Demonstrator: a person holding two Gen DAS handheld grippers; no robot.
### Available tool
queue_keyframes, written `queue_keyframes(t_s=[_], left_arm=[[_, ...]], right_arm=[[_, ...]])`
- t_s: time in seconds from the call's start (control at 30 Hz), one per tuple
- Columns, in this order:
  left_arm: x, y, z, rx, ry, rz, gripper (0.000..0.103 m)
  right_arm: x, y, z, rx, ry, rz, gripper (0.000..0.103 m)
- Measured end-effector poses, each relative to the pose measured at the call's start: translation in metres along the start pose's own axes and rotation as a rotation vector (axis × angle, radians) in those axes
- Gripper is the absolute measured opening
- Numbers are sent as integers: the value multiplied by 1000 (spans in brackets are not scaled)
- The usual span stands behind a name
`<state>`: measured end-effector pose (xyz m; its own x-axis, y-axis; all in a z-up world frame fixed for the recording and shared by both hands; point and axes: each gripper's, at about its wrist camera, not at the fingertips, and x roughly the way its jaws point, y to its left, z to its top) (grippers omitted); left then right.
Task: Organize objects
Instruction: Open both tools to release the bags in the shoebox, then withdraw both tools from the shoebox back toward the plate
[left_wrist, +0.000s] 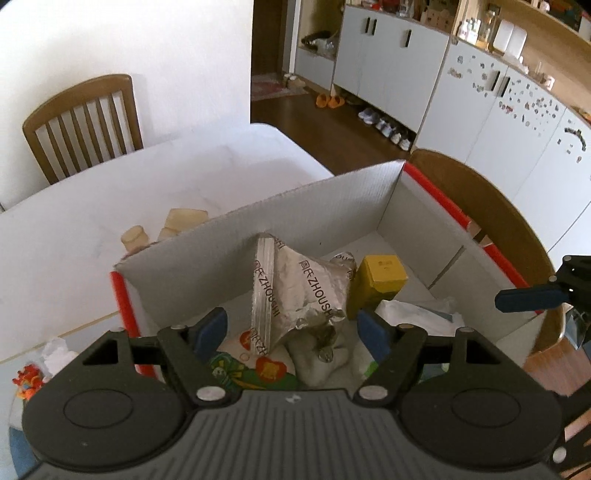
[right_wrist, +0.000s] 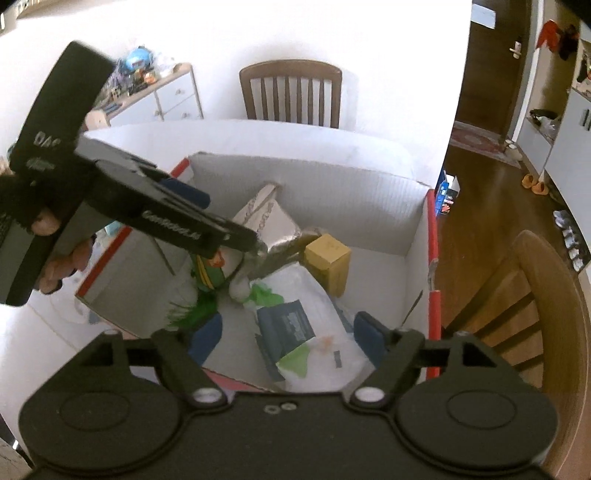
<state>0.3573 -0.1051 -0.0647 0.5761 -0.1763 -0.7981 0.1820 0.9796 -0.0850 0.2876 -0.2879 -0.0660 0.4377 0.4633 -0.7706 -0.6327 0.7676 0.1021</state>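
Two handheld grippers poised over an open white cardboard box (left_wrist: 325, 206) with red-edged flaps, standing on a white table (left_wrist: 110, 206). Left gripper (left_wrist: 291, 328) angled down into the box, blue-padded fingers (left_wrist: 210, 325) spread wide, nothing pinched between them. Directly beneath and between those fingers, a crumpled silver foil bag (left_wrist: 299, 288) printed with dark lettering, standing on end on a colourful packet (left_wrist: 243, 362). Just to the right of the bag, a small yellow carton (left_wrist: 380, 280) upright against the box floor, then a white plastic pouch (left_wrist: 417, 310). Right gripper (right_wrist: 288, 339) also tilted down over the box's near corner, fingers (right_wrist: 369, 336) parted, gripping nothing; under them a clear-and-white pouch with a dark label (right_wrist: 291, 325). In the right wrist view, a hand (right_wrist: 48, 243) wrapped around the left gripper's black handle at upper left. Outside the box, on the table beyond its far wall, pale translucent containers (left_wrist: 181, 221). Wooden chairs (left_wrist: 85, 122) around the table, white cabinets (left_wrist: 391, 62) and shoes on a dark wooden floor behind.
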Motion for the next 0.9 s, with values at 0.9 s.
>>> queue_keyframes(t_s=[0.9], left_arm=[[-116,33,-46,49,-172,-28,85]], right_arm=[[-40,79,6,94,-155,-38,100]])
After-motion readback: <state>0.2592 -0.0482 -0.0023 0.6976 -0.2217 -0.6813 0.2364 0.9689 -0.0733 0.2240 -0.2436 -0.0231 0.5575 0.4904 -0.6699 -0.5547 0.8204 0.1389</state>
